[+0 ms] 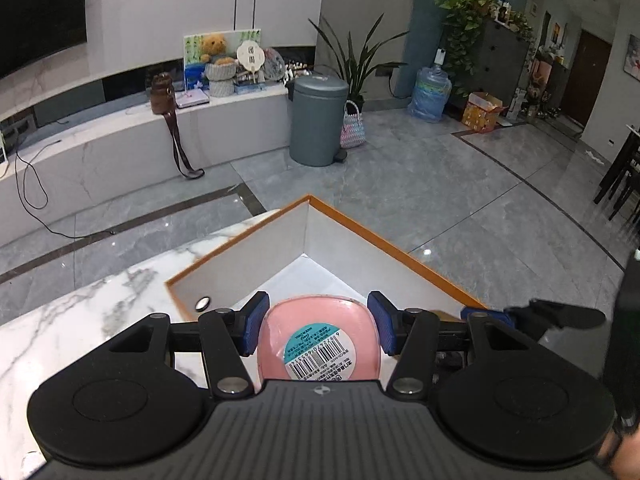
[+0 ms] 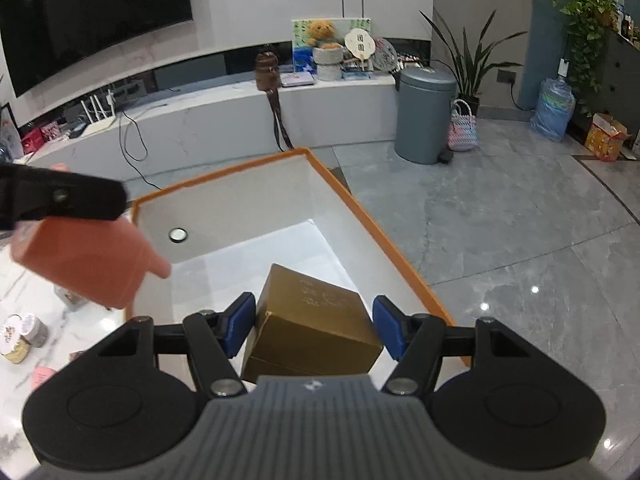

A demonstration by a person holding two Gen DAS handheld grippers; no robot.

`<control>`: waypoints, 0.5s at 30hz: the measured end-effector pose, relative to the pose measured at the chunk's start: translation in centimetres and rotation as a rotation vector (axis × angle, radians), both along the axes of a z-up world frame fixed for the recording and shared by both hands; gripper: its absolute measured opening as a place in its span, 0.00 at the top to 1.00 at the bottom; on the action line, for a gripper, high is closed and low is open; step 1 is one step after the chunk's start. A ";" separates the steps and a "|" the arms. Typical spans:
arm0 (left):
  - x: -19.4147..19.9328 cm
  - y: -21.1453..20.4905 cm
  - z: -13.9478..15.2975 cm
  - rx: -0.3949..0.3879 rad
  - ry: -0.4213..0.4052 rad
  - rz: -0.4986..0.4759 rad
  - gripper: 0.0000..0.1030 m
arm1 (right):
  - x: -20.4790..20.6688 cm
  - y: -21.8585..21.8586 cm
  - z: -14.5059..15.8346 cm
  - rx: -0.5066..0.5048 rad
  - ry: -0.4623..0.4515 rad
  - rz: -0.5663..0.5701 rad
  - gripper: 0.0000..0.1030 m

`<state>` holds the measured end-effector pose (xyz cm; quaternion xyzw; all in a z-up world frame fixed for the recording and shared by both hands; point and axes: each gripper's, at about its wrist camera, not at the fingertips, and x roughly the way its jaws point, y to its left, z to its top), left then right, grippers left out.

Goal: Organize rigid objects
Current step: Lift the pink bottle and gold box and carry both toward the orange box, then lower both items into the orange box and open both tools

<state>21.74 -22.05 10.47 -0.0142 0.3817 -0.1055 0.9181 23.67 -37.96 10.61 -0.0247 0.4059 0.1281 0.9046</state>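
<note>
My left gripper is shut on a pink plastic container with a barcode sticker facing me, held over the near edge of the orange-rimmed white box. In the right wrist view the pink container hangs at the left, over the box's left wall. My right gripper is shut on a gold box, tilted, over the white box's near right part. The right gripper's finger shows at the right of the left wrist view.
The white box stands on a white marble table near its far edge. Small round tins and a pink item lie on the table at the left. A grey bin stands on the floor beyond.
</note>
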 end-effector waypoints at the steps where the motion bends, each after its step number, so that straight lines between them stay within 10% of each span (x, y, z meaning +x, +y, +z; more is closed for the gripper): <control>1: 0.5 -0.3 -0.4 0.005 0.005 0.003 0.40 | 0.2 -0.1 -0.3 -0.002 0.008 -0.002 0.38; 15: 6.3 -3.2 -6.6 0.030 0.092 0.123 0.40 | 2.3 1.1 -5.1 -0.187 0.085 0.023 0.38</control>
